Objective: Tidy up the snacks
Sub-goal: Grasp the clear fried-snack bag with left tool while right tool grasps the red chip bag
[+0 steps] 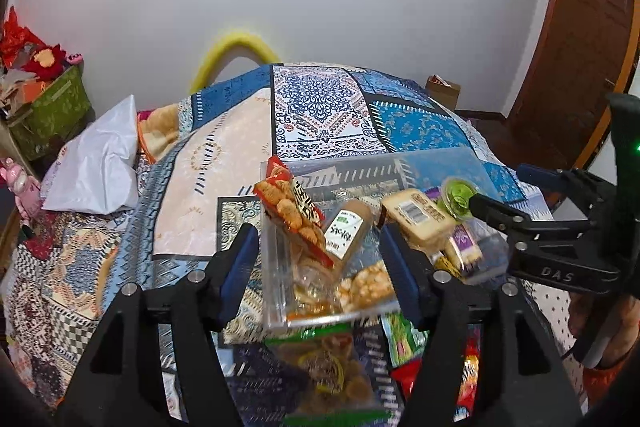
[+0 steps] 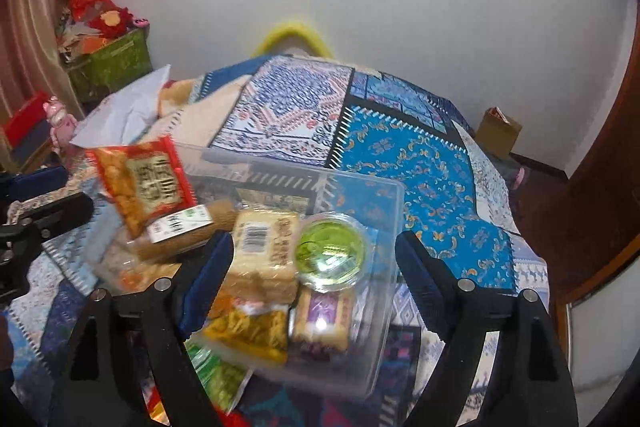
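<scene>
A clear plastic box (image 1: 276, 267) (image 2: 384, 227) sits on the patterned bedspread and holds several snacks: a red cracker bag (image 1: 292, 211) (image 2: 144, 183), a brown wrapped roll with a white label (image 1: 346, 233) (image 2: 188, 227), a pale biscuit pack (image 1: 420, 217) (image 2: 266, 247), a green-lidded cup (image 1: 460, 197) (image 2: 330, 251), a purple pack (image 2: 324, 315) and a yellow bag (image 2: 250, 329). My left gripper (image 1: 316, 259) is open, its fingers on either side of the box's left part. My right gripper (image 2: 314, 271) is open over the box's right part and empty; it shows in the left wrist view (image 1: 496, 215).
More snack bags lie in front of the box: a clear bag of brown cookies (image 1: 332, 371), green (image 2: 216, 379) and red (image 1: 408, 375) packs. A white plastic bag (image 1: 96, 167) lies left on the bed. A green bin (image 1: 52, 111), cardboard box (image 2: 498, 133) and wooden door (image 1: 576, 47) surround the bed.
</scene>
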`<move>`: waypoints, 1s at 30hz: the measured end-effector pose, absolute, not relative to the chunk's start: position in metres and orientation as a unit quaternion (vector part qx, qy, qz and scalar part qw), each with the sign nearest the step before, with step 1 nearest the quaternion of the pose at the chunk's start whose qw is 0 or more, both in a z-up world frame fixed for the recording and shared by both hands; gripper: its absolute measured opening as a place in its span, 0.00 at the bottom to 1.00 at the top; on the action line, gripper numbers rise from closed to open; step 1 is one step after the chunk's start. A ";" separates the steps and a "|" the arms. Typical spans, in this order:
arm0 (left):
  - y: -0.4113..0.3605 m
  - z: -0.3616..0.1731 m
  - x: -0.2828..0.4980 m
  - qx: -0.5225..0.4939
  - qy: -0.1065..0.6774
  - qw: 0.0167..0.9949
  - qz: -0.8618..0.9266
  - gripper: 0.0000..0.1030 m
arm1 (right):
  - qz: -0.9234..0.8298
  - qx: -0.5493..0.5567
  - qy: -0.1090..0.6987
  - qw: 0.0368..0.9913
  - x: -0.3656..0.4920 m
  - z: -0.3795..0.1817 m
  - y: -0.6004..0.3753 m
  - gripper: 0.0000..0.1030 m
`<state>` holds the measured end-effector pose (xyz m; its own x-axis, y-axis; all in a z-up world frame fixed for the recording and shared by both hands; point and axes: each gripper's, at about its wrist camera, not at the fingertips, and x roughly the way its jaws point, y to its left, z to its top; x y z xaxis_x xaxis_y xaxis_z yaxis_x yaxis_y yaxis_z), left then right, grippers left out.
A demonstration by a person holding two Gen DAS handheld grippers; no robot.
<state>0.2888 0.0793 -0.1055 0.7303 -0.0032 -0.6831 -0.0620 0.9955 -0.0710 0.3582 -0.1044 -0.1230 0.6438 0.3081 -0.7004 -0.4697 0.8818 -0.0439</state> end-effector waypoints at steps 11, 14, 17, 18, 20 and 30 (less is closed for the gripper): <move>0.085 -0.091 0.227 -0.044 0.372 0.927 0.018 0.68 | 0.242 -0.113 0.362 0.893 0.290 -0.115 -0.106 0.79; 0.086 -0.099 0.212 -0.041 0.384 0.922 0.017 0.68 | 0.251 -0.106 0.377 0.886 0.273 -0.125 -0.107 0.80; 0.086 -0.108 0.198 -0.034 0.396 0.917 0.016 0.68 | 0.256 -0.096 0.397 0.876 0.262 -0.141 -0.106 0.81; 0.086 -0.111 0.194 -0.033 0.400 0.916 0.016 0.68 | 0.259 -0.092 0.408 0.871 0.259 -0.148 -0.104 0.81; 0.087 -0.119 0.187 -0.034 0.410 0.911 0.013 0.68 | 0.265 -0.088 0.433 0.857 0.255 -0.164 -0.100 0.81; 0.095 -0.152 0.163 -0.047 0.442 0.896 0.006 0.68 | 0.271 -0.092 0.527 0.801 0.259 -0.229 -0.079 0.81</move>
<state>0.1632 0.0947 -0.1522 0.6084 -0.0311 -0.7930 -0.0519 0.9955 -0.0789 0.2588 -0.0789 -0.2294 0.2987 0.3372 -0.8928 -0.5305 0.8363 0.1384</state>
